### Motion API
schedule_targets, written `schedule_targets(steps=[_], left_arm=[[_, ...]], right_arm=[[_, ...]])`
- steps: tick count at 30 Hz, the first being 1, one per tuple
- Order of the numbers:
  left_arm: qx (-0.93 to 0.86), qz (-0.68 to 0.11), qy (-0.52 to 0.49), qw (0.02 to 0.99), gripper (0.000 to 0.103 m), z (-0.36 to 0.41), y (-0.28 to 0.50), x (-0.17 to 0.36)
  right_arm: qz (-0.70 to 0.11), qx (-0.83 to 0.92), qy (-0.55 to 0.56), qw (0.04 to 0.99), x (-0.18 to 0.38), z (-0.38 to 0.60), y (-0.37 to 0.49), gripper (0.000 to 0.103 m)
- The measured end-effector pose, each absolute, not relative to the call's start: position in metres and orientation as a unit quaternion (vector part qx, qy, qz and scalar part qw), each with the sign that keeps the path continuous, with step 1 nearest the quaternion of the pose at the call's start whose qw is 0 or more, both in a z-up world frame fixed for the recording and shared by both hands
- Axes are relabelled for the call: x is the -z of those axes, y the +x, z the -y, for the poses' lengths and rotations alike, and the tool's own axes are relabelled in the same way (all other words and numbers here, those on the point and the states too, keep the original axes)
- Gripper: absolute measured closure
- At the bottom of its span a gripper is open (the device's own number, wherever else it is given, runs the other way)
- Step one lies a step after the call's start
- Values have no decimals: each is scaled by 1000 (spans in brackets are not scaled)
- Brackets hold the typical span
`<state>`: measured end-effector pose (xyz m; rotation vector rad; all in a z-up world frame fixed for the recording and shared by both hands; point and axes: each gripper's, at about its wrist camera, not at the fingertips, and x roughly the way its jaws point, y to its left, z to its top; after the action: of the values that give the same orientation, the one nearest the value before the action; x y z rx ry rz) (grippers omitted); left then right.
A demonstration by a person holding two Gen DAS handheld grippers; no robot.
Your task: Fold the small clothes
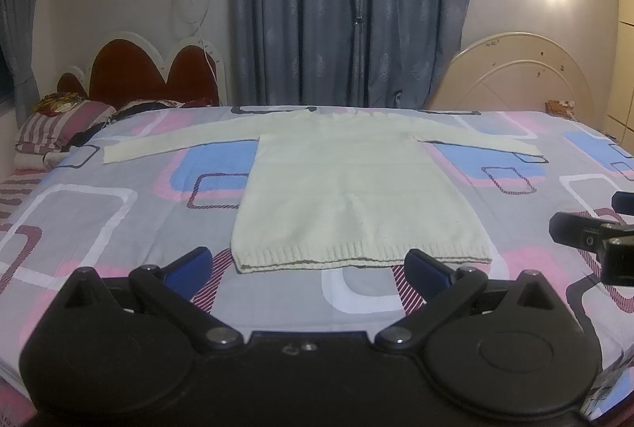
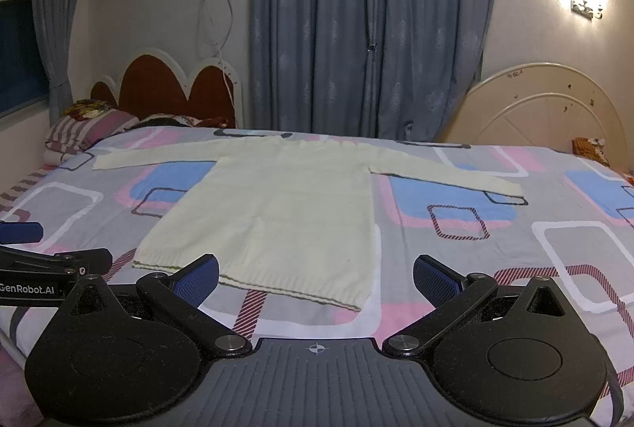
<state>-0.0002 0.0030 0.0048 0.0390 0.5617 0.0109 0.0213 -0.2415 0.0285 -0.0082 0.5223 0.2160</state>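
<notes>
sweater [image 1: 356, 189]: cream knit, flat on bed [image 1: 99, 221], sleeves spread, ribbed hem toward the tools | left tool [image 1: 309, 264]: released, fingers wide, near hem, empty | right tool [image 2: 317, 274]: released, wide, over hem, empty

A cream knitted sweater [image 1: 356, 189] is spread flat on the patterned bedsheet [image 1: 119, 213], sleeves outstretched, beyond the wide-parted left gripper [image 1: 307, 266].
</notes>
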Motion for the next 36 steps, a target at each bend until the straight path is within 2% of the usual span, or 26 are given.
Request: schedule_targets(steps=[36], left_arm=[[-12,-279,20,960,0,-2,2,-2]], right_arm=[[-257,-105,-2,961,-22,238,23,0]])
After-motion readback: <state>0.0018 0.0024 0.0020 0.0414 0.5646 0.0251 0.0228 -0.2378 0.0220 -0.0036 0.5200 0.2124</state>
